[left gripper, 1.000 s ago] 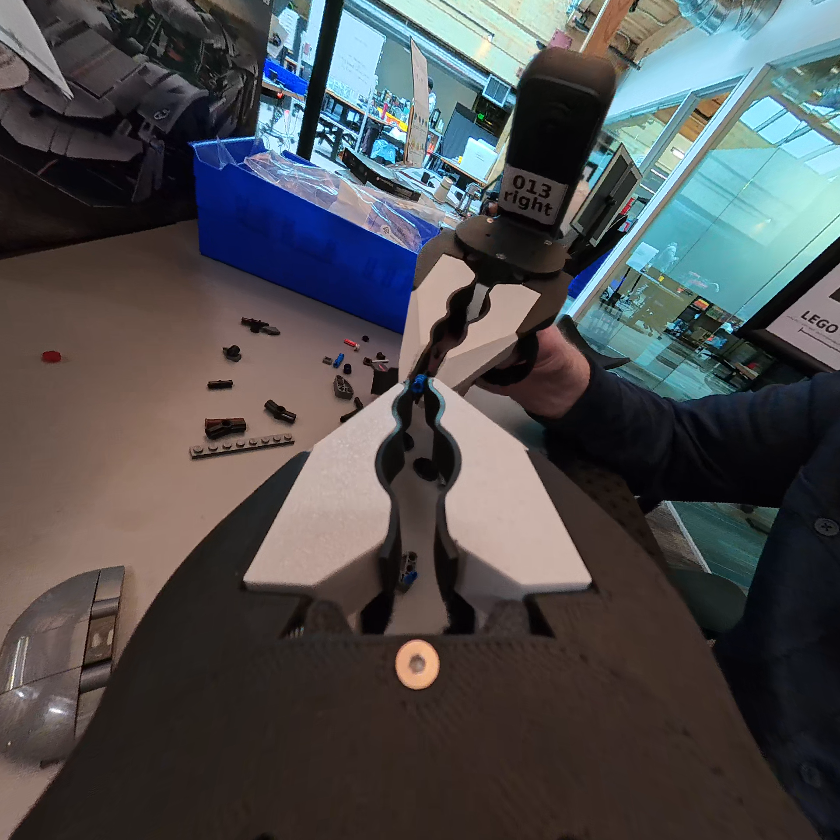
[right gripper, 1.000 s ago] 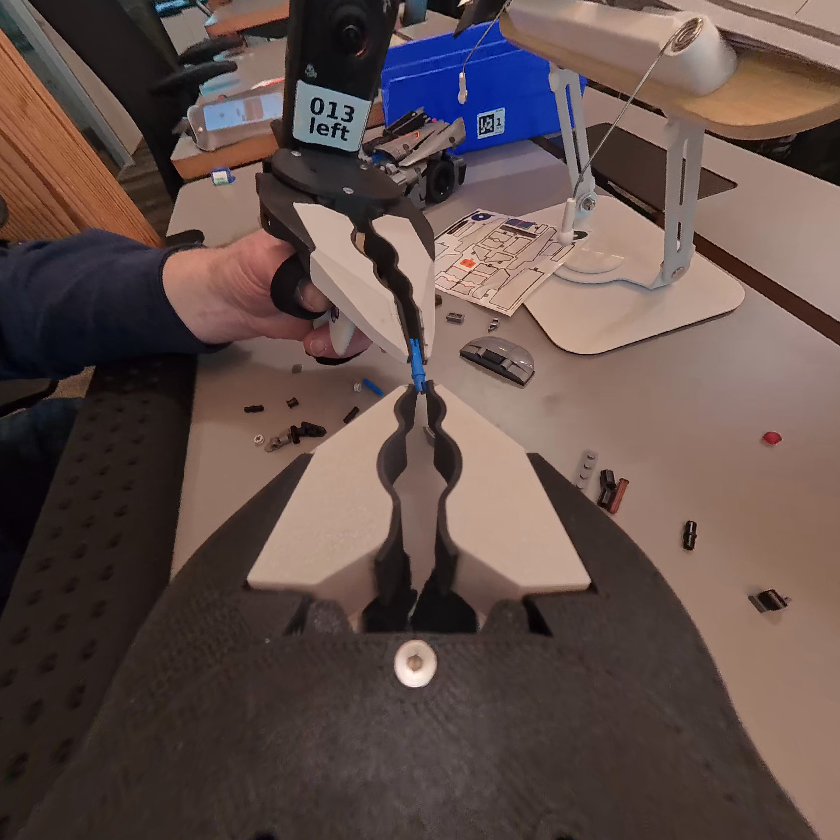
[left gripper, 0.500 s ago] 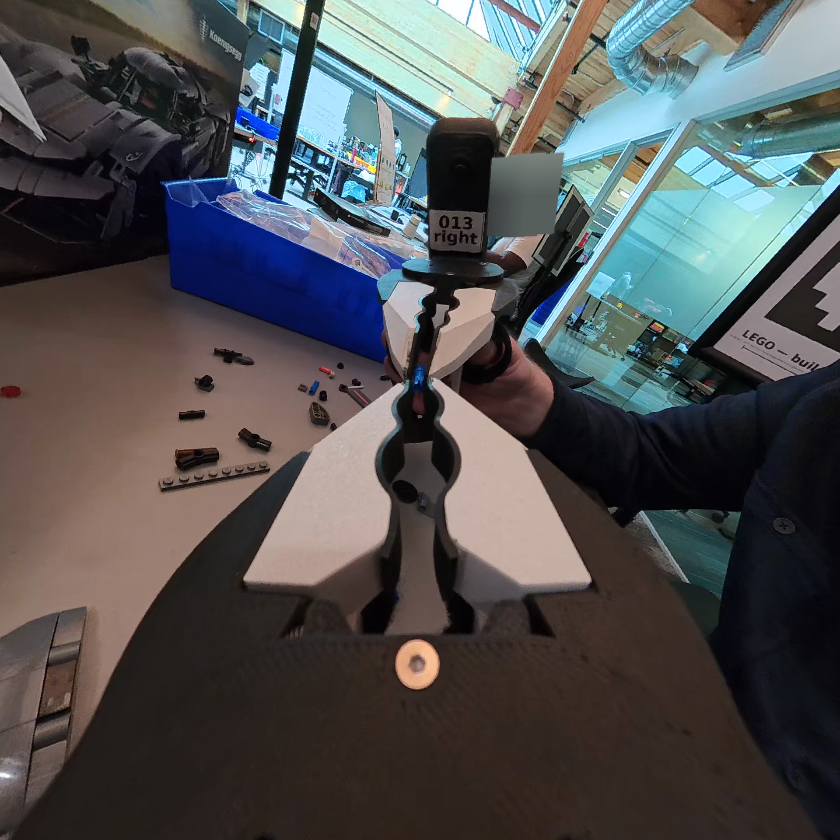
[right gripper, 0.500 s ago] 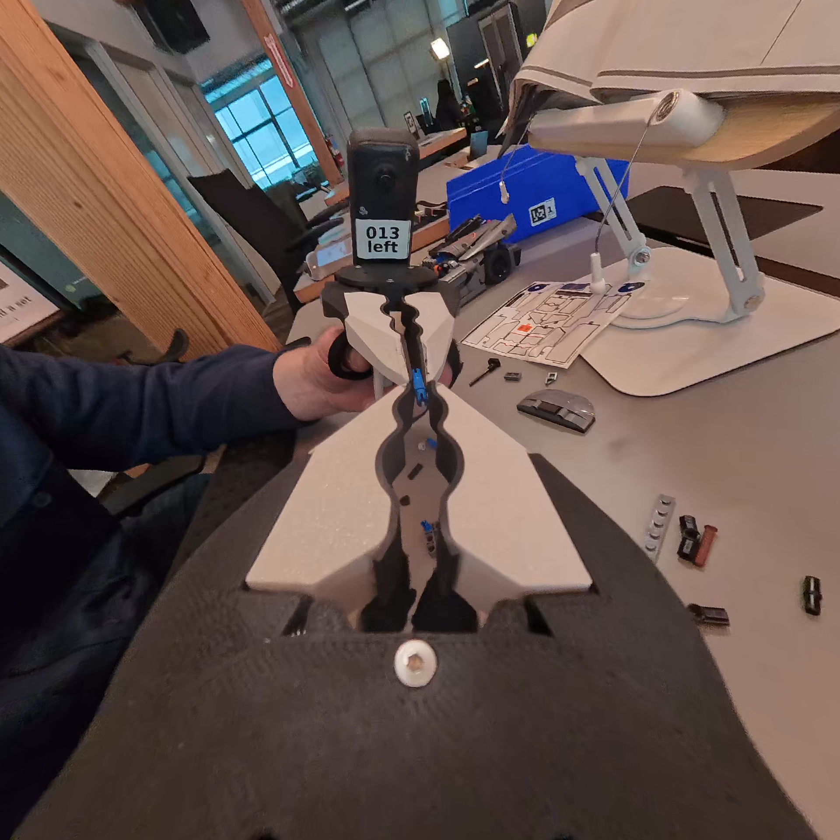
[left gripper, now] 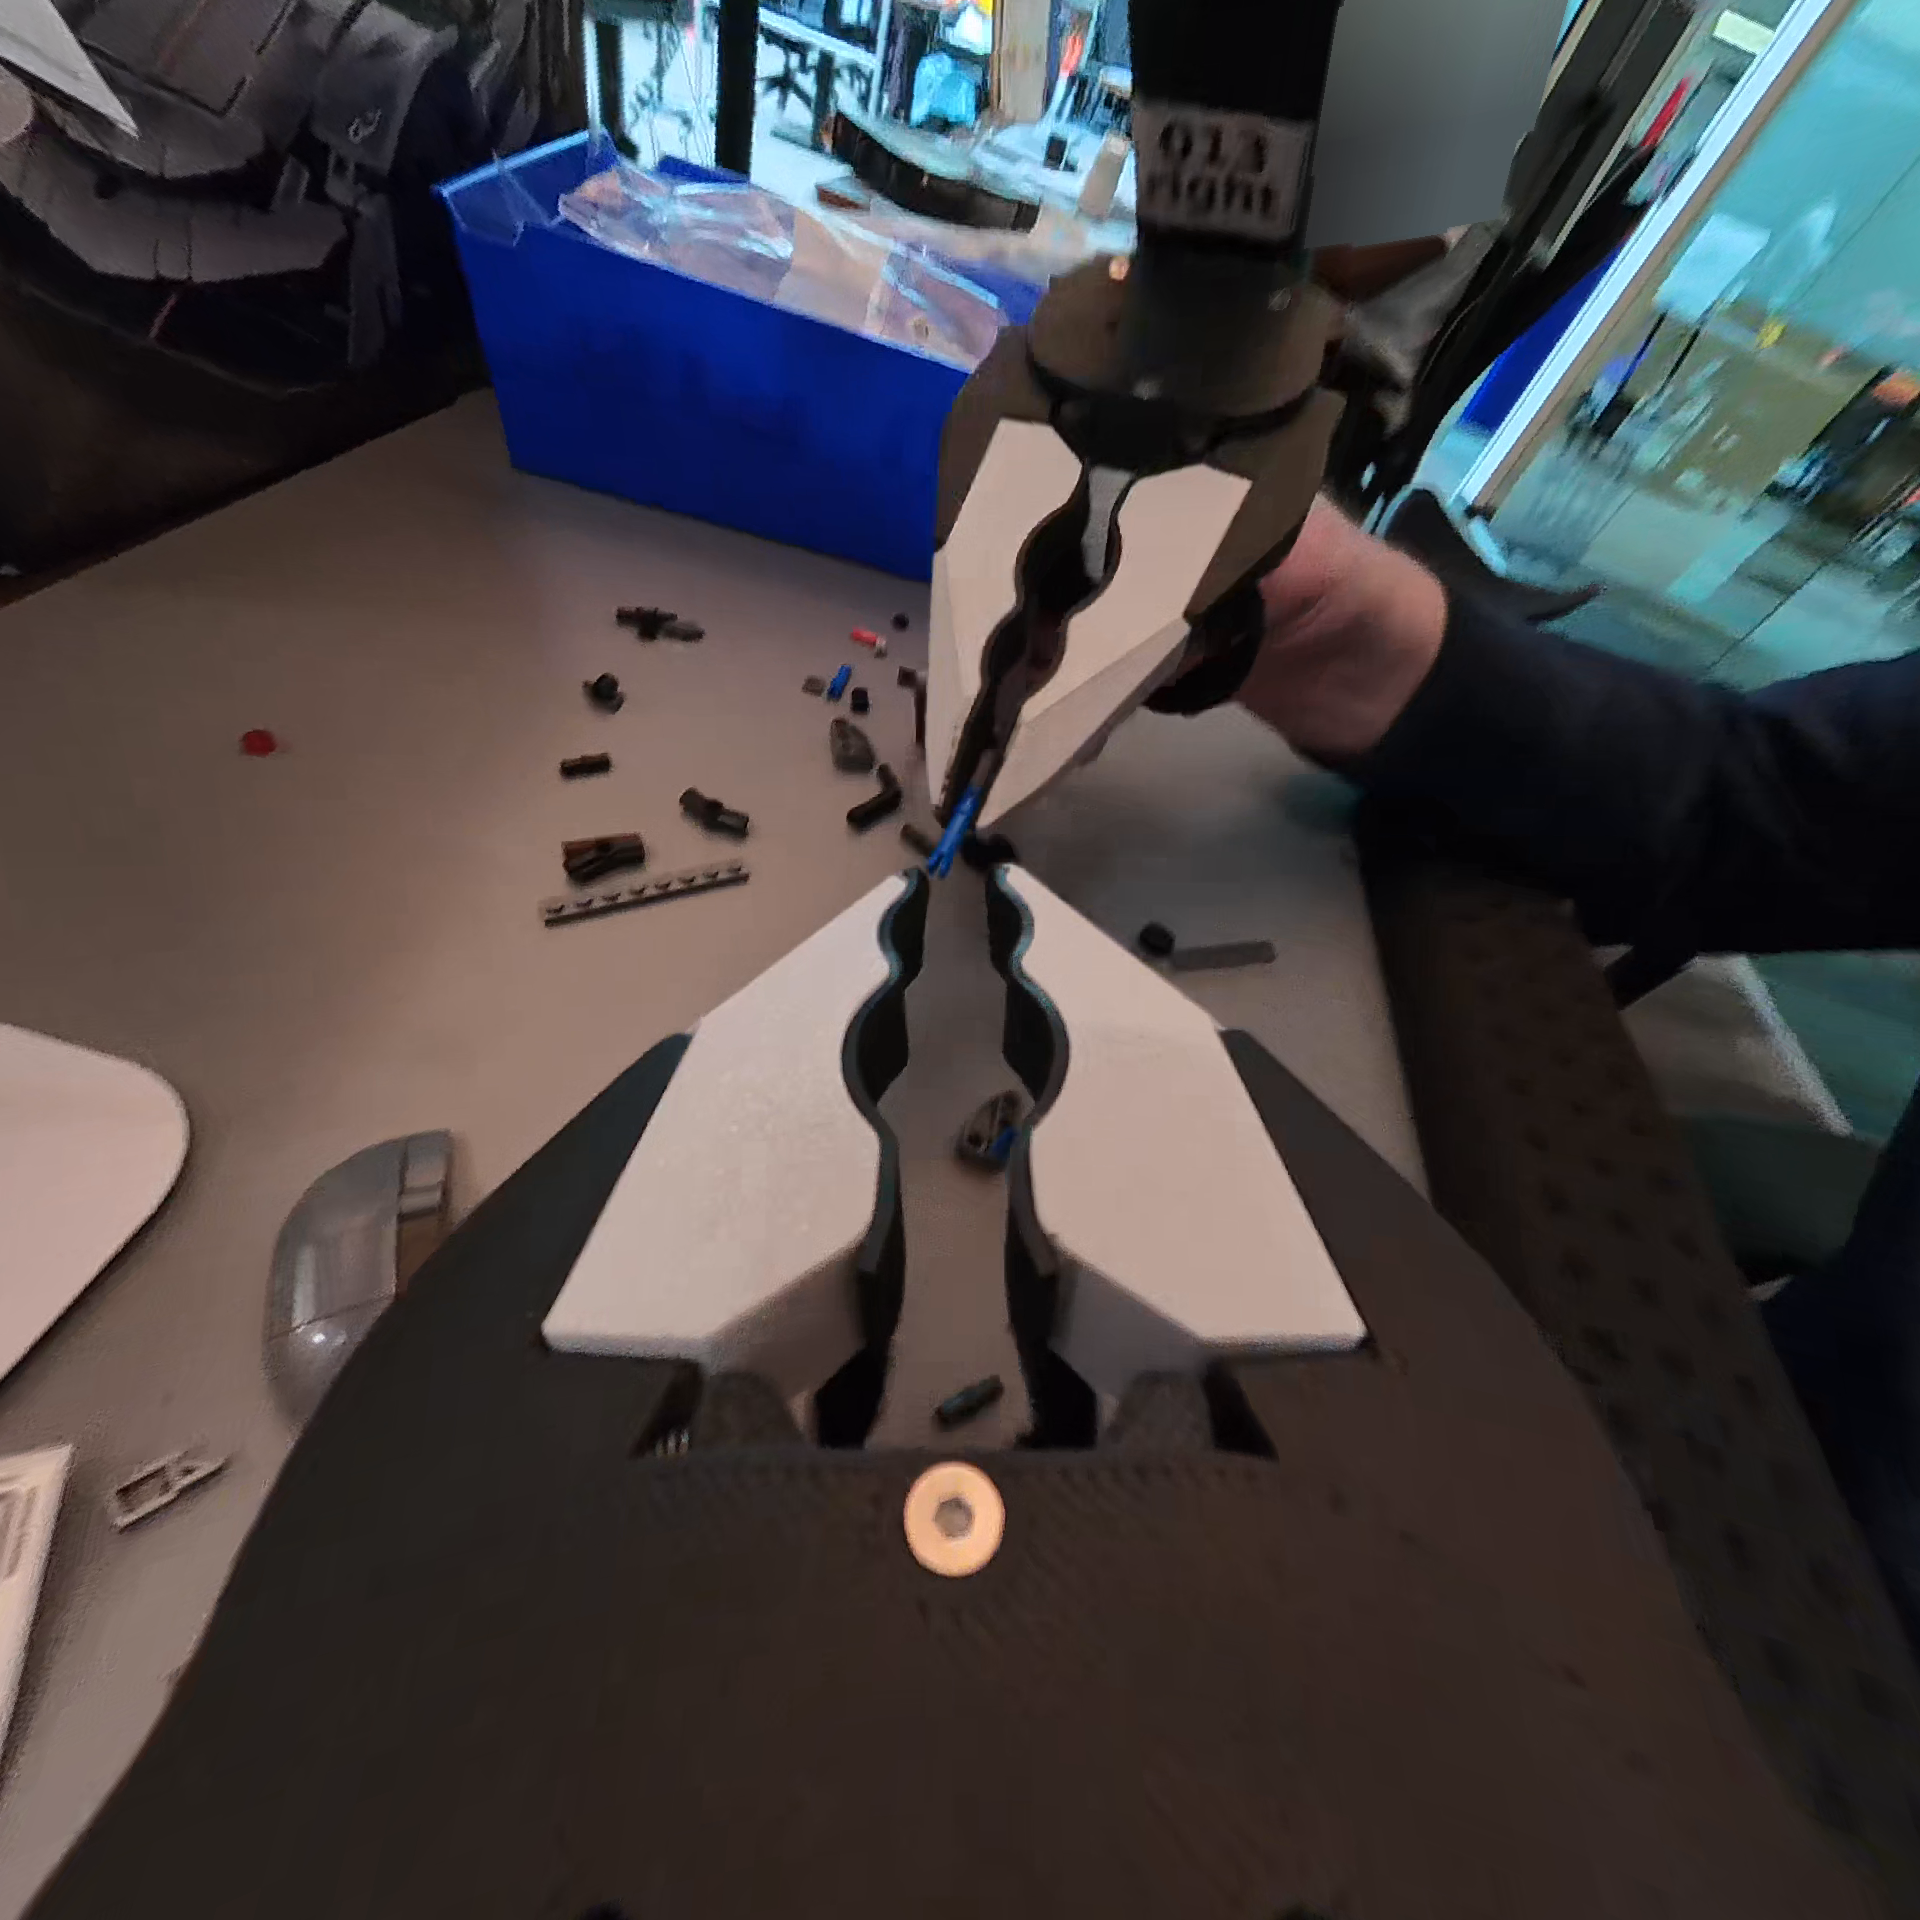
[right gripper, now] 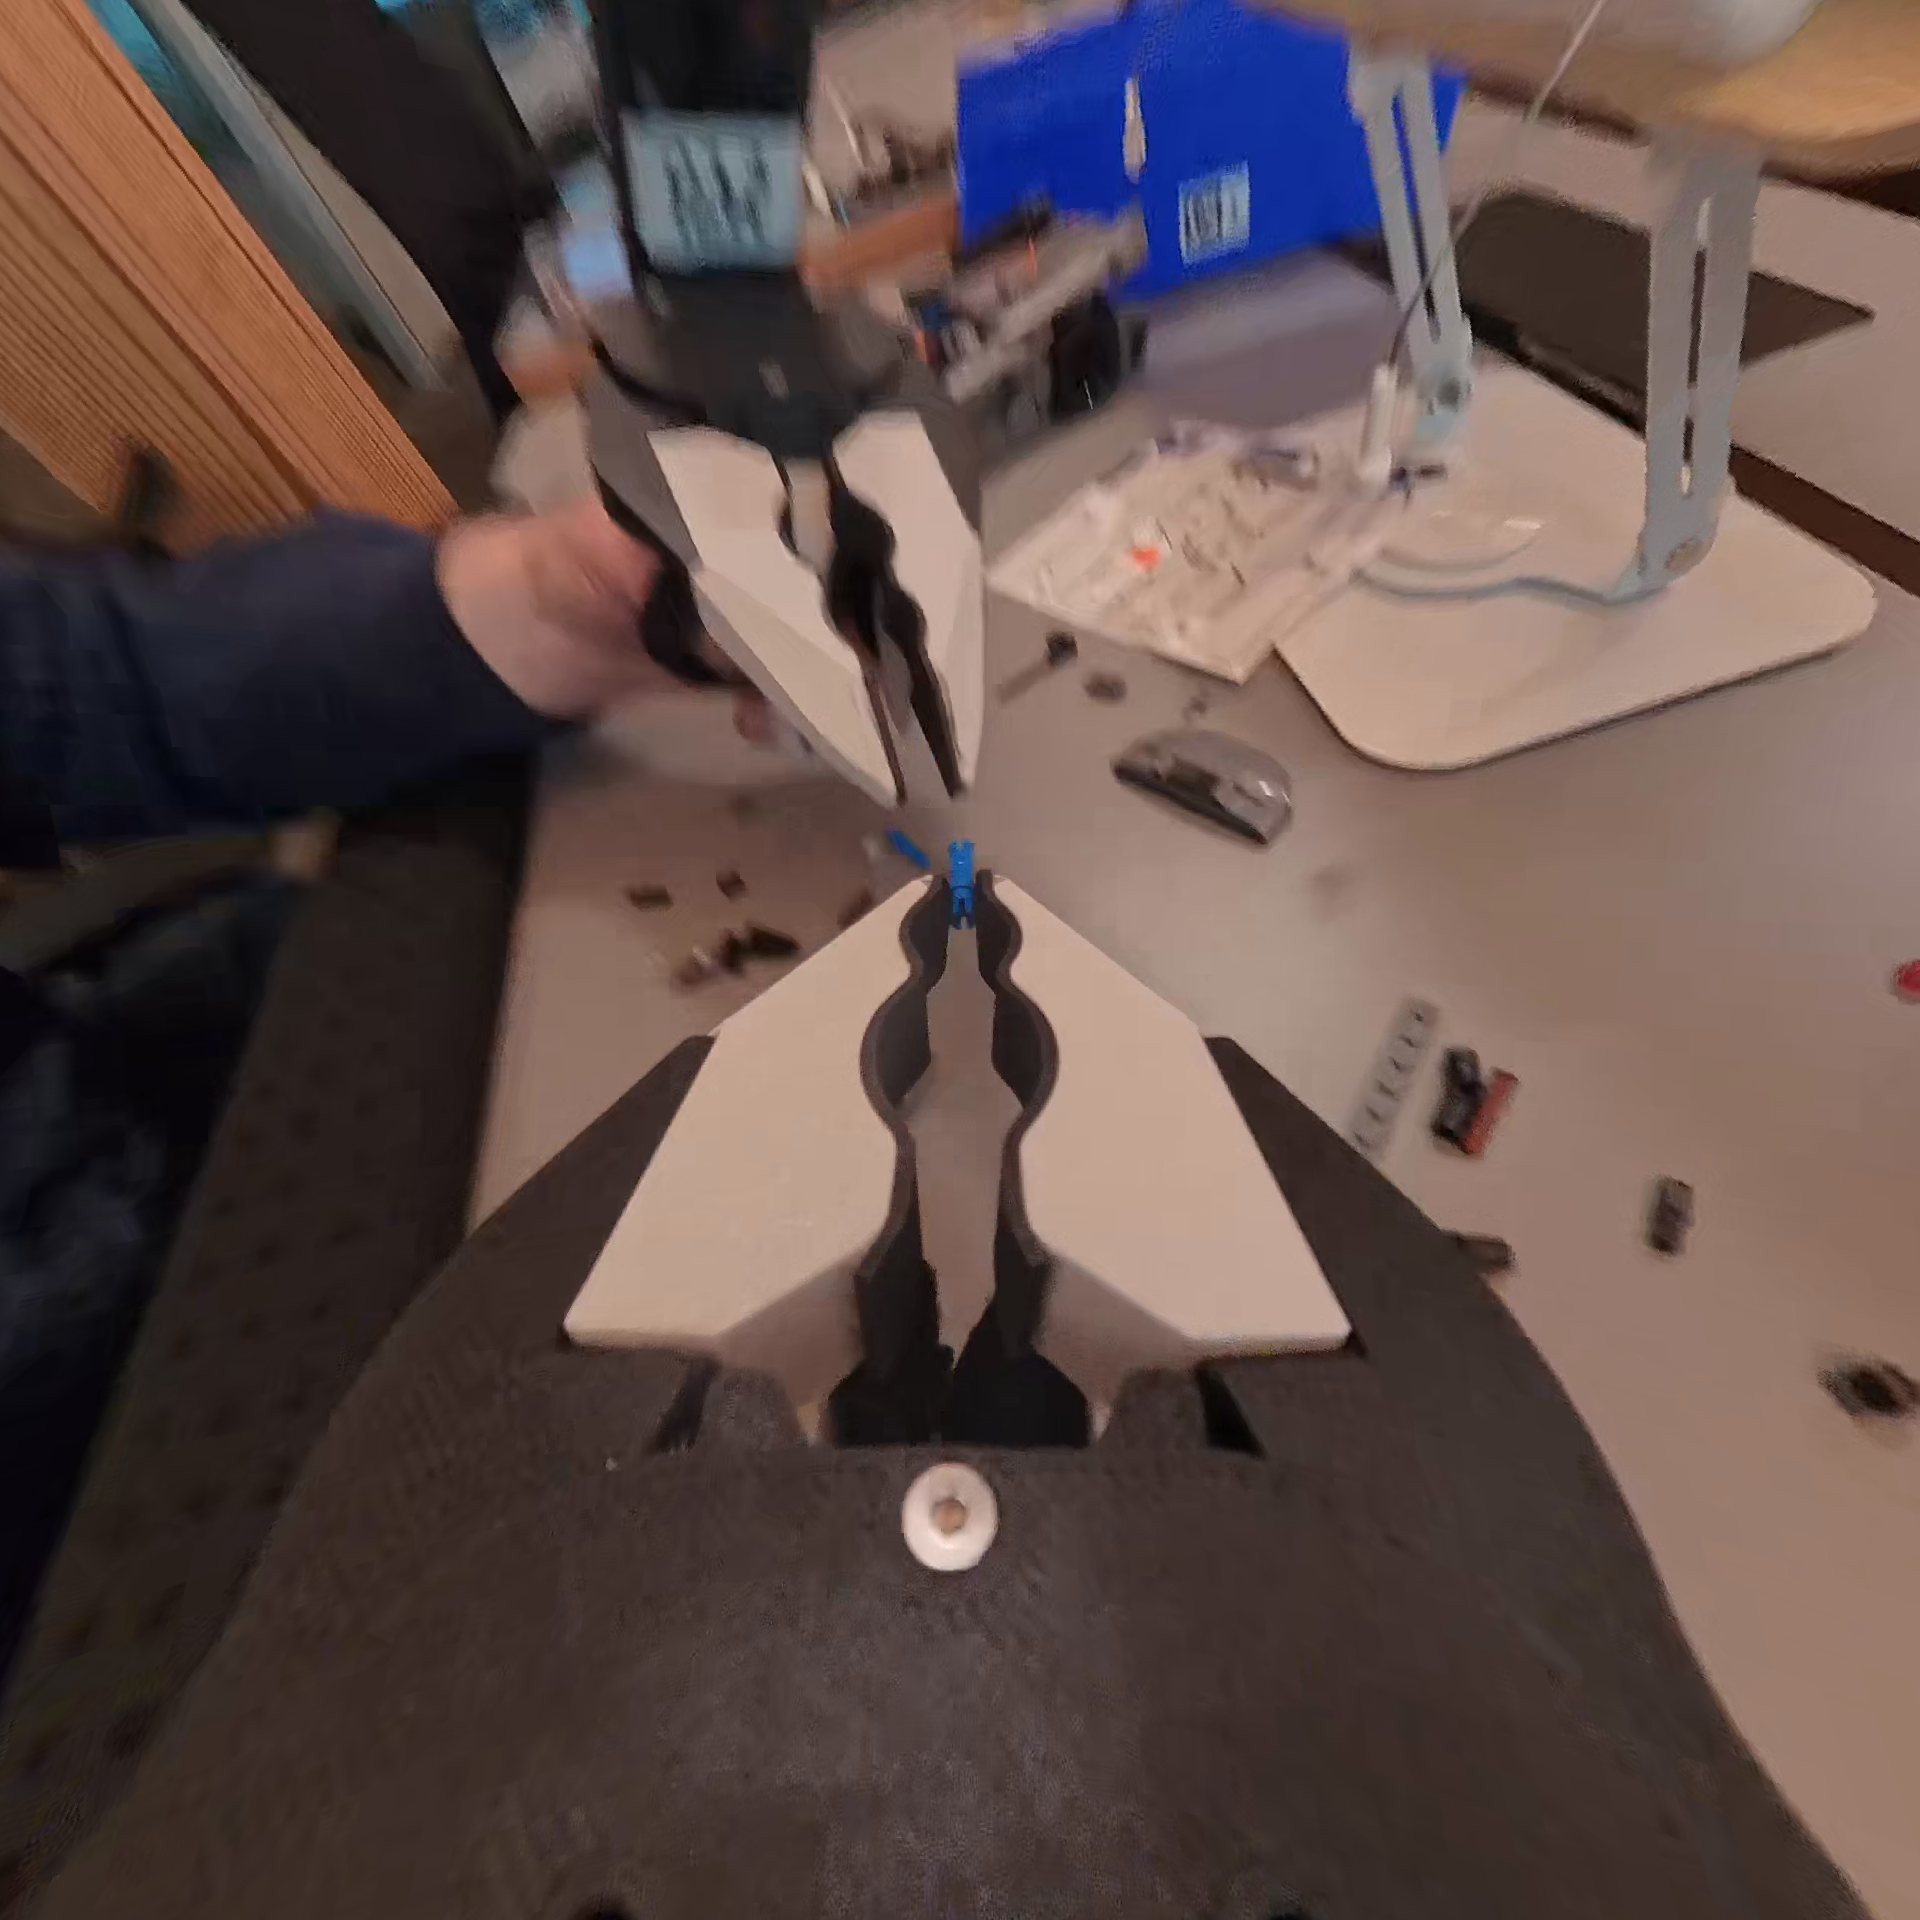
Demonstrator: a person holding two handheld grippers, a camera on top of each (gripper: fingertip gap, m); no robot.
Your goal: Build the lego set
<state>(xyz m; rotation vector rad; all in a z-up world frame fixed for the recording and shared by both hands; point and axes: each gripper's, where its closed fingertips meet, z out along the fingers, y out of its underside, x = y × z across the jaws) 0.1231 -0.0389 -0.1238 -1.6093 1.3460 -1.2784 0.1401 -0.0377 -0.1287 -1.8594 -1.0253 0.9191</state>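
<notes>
The right tongs (right gripper: 961, 883) pinch a small blue pin (right gripper: 961, 896) by one end above the worktop (right gripper: 1558, 935), while the left tongs (left gripper: 954, 881), slightly open, hold nothing; that shallow pinch could let it drop.

the right wrist view is smeared by motion blur — the left gripper (right gripper: 925, 795), the hand (right gripper: 540, 613) on it and the blue bin (right gripper: 1195, 187) behind have soft outlines. small dark pieces (right gripper: 727, 940) on the table (right gripper: 1558, 935) are too blurred to tell apart, and the grey curved part (left gripper: 343, 1268) in the left wrist view is partly hidden behind that gripper's black body.
</notes>
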